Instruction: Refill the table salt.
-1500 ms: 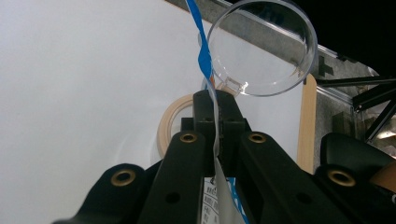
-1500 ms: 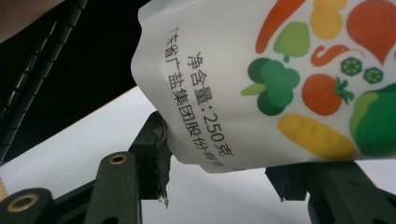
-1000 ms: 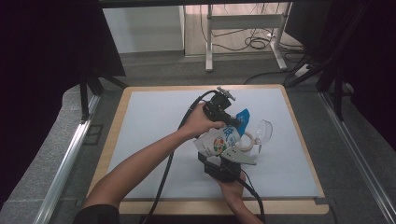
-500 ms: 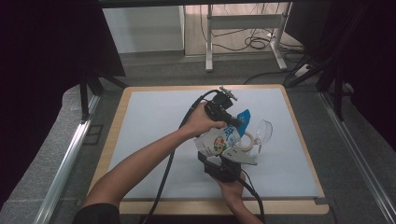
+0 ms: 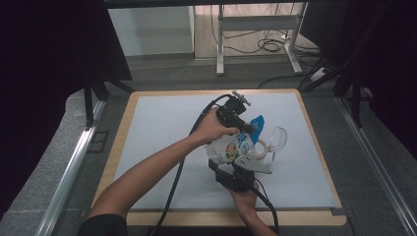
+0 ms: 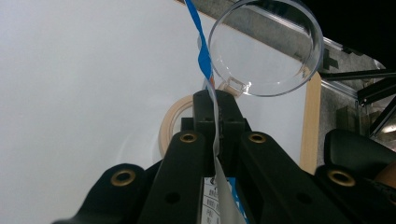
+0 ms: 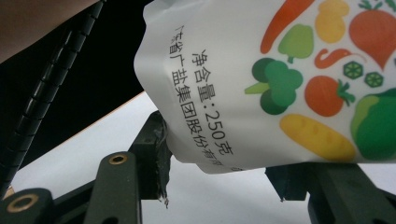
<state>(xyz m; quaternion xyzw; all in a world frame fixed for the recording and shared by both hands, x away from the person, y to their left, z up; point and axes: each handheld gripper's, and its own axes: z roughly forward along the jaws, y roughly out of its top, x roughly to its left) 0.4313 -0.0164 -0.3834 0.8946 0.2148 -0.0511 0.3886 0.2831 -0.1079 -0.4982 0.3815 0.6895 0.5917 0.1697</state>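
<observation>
Nothing had shifted since the earlier frames: both hands and the pouch (image 5: 231,147) sat where they were. Left gripper (image 6: 215,109) was clamped shut on the pouch's thin top edge, holding it up over the table (image 5: 157,123). Right gripper (image 7: 219,182) had its jaws either side of the pouch's bottom corner, gripping it. Clear cup (image 6: 266,46) and tape ring (image 6: 169,122) lay just beyond

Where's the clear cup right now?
In the high view, the clear cup sits right of centre on the white mat, beside the tape ring and the held pouch.
</observation>
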